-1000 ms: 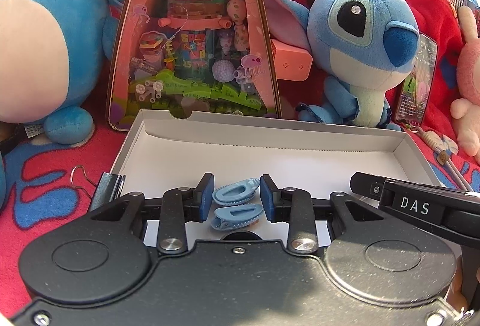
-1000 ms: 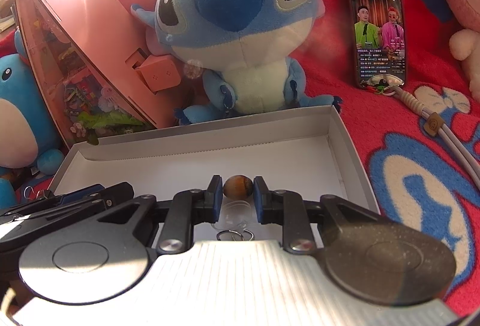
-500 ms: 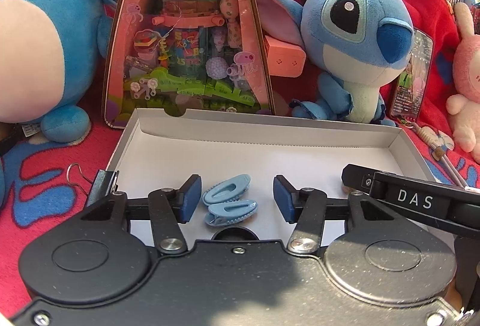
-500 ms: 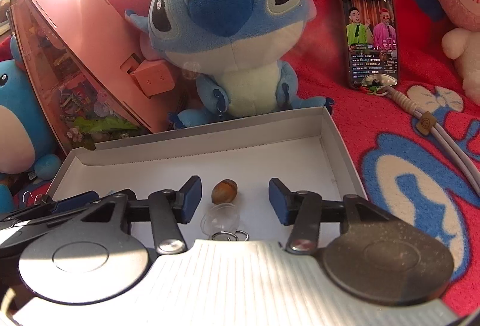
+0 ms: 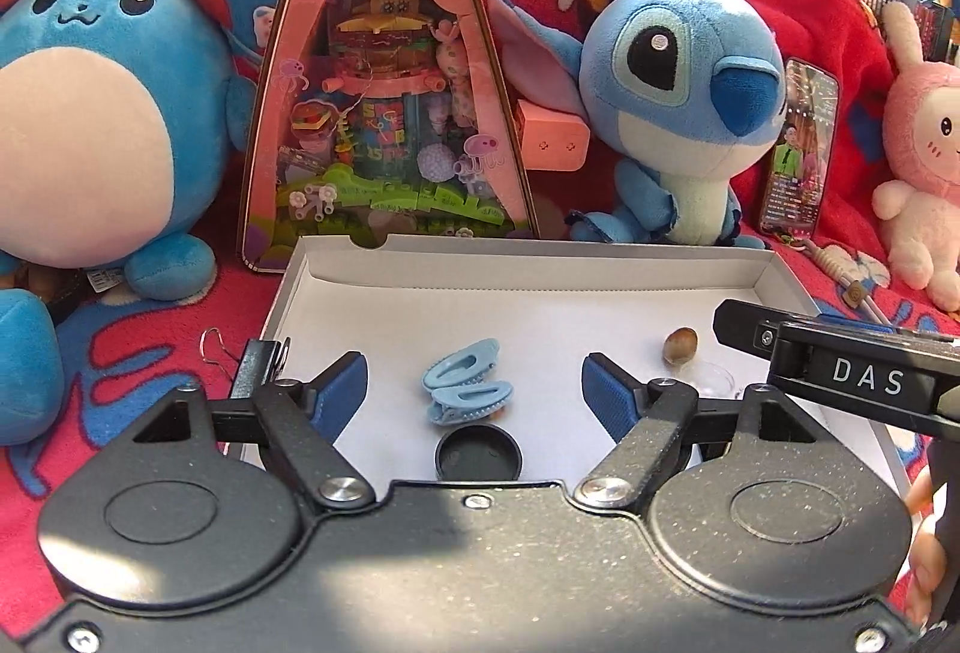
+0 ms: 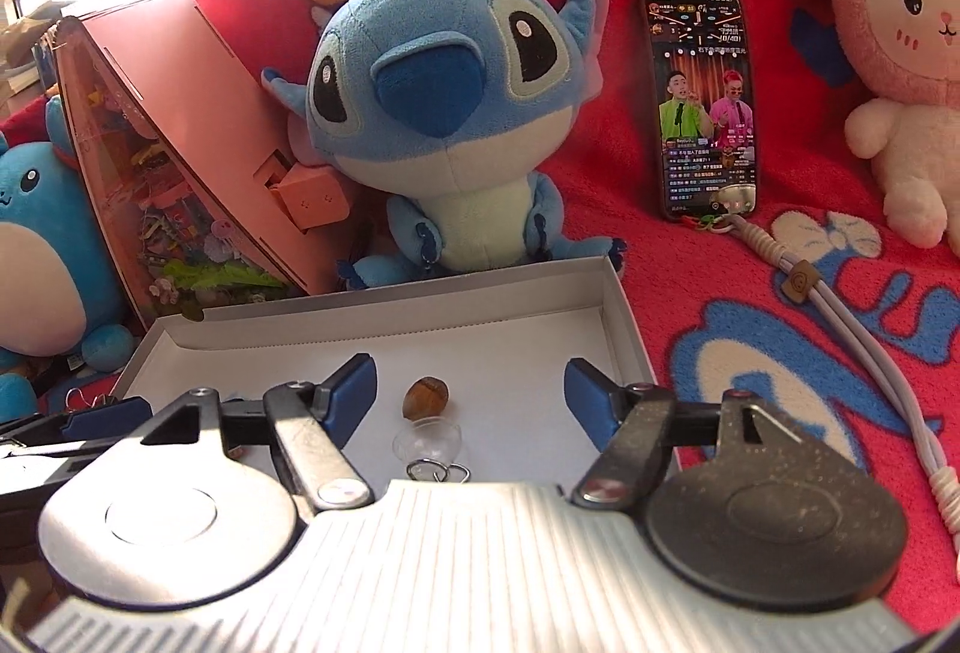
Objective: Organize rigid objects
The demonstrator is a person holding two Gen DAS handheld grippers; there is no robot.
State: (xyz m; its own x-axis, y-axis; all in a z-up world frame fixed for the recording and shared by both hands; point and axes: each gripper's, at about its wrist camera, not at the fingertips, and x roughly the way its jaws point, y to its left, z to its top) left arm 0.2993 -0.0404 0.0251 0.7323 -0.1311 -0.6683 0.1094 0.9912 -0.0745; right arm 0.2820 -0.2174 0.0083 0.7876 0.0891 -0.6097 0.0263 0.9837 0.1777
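A shallow white box (image 5: 528,263) (image 6: 384,311) lies on the red blanket. Two light-blue hair clips (image 5: 465,383) rest on its floor, with a black round cap (image 5: 477,452) just in front of them. My left gripper (image 5: 474,389) hovers over them, its jaws opening, the blue pads well apart from the clips. A brown nut-like bead (image 6: 427,396) (image 5: 680,344) with a clear dome and wire ring (image 6: 429,443) lies in the box's right part. My right gripper (image 6: 471,392) hangs above it, jaws opening, touching nothing.
Behind the box stand a pink toy display case (image 5: 384,113), a blue Stitch plush (image 6: 444,125), a round blue plush (image 5: 102,113), a phone (image 6: 702,101) with a strap, and a pink rabbit plush (image 6: 900,53). A black binder clip (image 5: 258,359) sits at the box's left edge.
Both grippers let go: the left opened off the blue hair clips, the right off the brown bead. Both lifted slightly, and the objects stayed on the box floor.
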